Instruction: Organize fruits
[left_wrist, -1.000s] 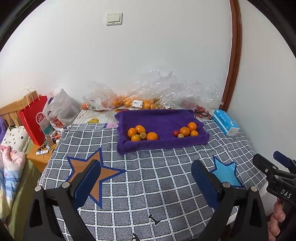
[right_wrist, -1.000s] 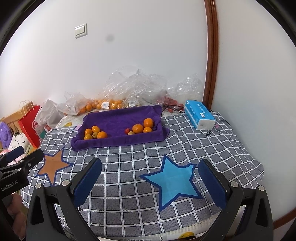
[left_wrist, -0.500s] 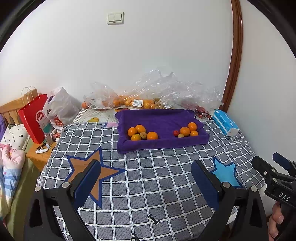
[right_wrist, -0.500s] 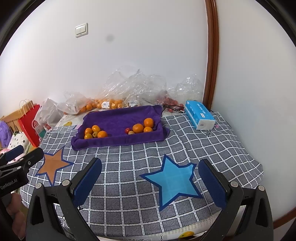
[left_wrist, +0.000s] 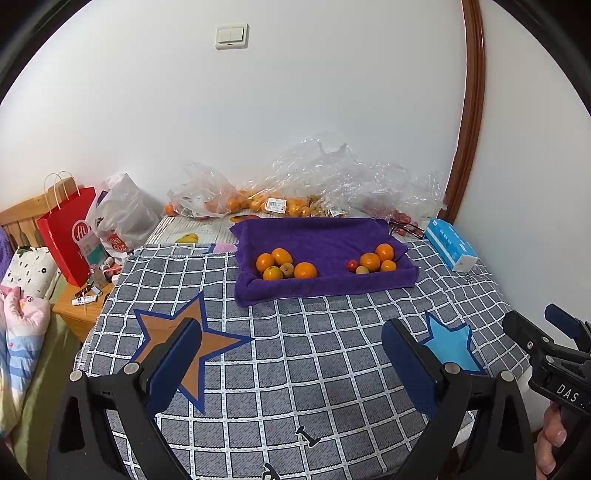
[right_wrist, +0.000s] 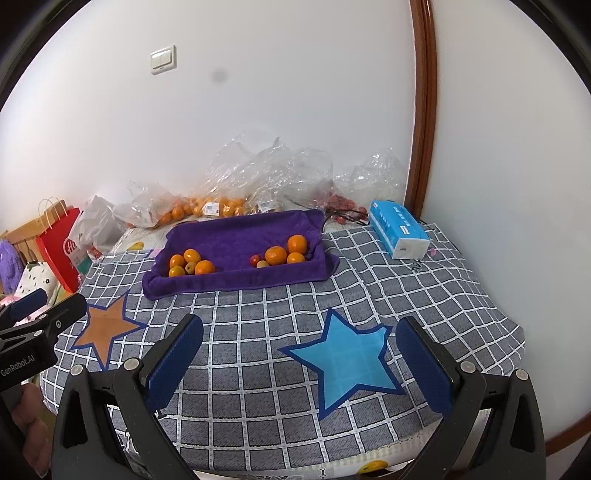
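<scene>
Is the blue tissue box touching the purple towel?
Apart. The right wrist view shows checked blanket between the tissue box and the purple towel.

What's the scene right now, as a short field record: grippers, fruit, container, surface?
left gripper: open, empty, above the checked cloth
right gripper: open, empty, above the blue star
container: purple towel tray
left fruit group: four oranges, one greenish fruit
right fruit group: three oranges, one red fruit, one small pale fruit
</scene>
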